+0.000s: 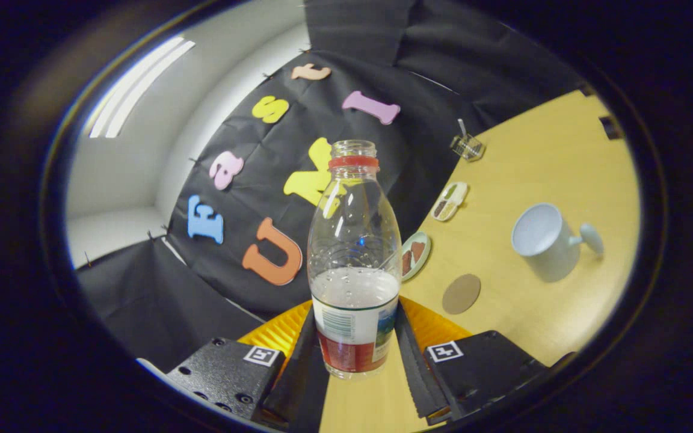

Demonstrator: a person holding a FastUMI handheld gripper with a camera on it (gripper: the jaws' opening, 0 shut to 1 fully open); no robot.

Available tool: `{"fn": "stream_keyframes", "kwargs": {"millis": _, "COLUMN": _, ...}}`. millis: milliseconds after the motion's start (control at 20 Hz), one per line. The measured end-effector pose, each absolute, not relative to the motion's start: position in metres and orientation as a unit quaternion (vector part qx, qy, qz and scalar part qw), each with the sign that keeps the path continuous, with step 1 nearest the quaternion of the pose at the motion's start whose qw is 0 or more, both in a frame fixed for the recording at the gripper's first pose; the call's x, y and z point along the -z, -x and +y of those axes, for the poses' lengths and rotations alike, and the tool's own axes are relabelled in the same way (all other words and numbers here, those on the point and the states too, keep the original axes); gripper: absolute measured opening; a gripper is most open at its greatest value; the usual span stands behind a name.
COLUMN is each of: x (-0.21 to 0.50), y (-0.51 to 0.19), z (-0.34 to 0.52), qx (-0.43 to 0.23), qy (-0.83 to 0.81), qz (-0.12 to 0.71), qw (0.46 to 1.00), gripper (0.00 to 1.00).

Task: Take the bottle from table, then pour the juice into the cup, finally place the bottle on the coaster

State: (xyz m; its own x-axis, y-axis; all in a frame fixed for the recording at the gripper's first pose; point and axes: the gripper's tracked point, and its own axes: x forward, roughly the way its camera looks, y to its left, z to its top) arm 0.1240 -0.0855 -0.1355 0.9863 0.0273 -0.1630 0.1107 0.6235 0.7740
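Table: a yellow wooden tabletop [539,162] is stretching away to the right, tilted in this view.
Bottle: a clear plastic bottle with a red neck ring and a printed label [354,258] is standing between the two fingers, its lower body level with their inner pads. Its long axis is running straight up from the fingers, the open, capless mouth pointing away from them. A clear liquid with bubbles is sitting low in it, reaching just above the label; the upper body is holding none.
Gripper: the gripper [355,349] is closing on the bottle, both fingers pressing against the label's sides.
Cup: a white ceramic mug with a rounded handle [548,240] is resting on the table, well to the right of the bottle, its mouth turned toward the bottle; its inside is looking bare.
Coaster: a flat round brown coaster [461,293] is lying on the table between the bottle and the mug, apart from both.
Plates: a round plate [415,254] and an oval dish [450,201] are holding brownish pieces just beyond the coaster.
Glass: a small clear glass container [467,146] is sitting farthest off, near the booth wall.
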Motion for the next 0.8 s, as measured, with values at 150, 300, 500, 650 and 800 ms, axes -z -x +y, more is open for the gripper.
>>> {"fn": "stream_keyframes", "kwargs": {"millis": 150, "x": 0.123, "y": -0.116, "z": -0.100, "qx": 0.052, "qy": -0.312, "qz": 0.093, "qw": 0.944, "gripper": 0.75}}
{"fn": "stream_keyframes", "kwargs": {"millis": 300, "x": 0.116, "y": -0.106, "z": -0.102, "qx": 0.071, "qy": -0.228, "qz": 0.094, "qw": 0.966, "gripper": 0.75}}
{"fn": "stream_keyframes", "kwargs": {"millis": 500, "x": 0.098, "y": -0.110, "z": -0.098, "qx": 0.076, "qy": -0.141, "qz": 0.074, "qw": 0.984, "gripper": 0.75}}
{"fn": "stream_keyframes", "kwargs": {"millis": 650, "x": 0.095, "y": -0.125, "z": -0.100, "qx": 0.089, "qy": -0.083, "qz": 0.065, "qw": 0.990, "gripper": 0.75}}
{"fn": "stream_keyframes", "kwargs": {"millis": 800, "x": 0.101, "y": -0.150, "z": -0.108, "qx": 0.105, "qy": -0.057, "qz": 0.063, "qw": 0.991, "gripper": 0.75}}
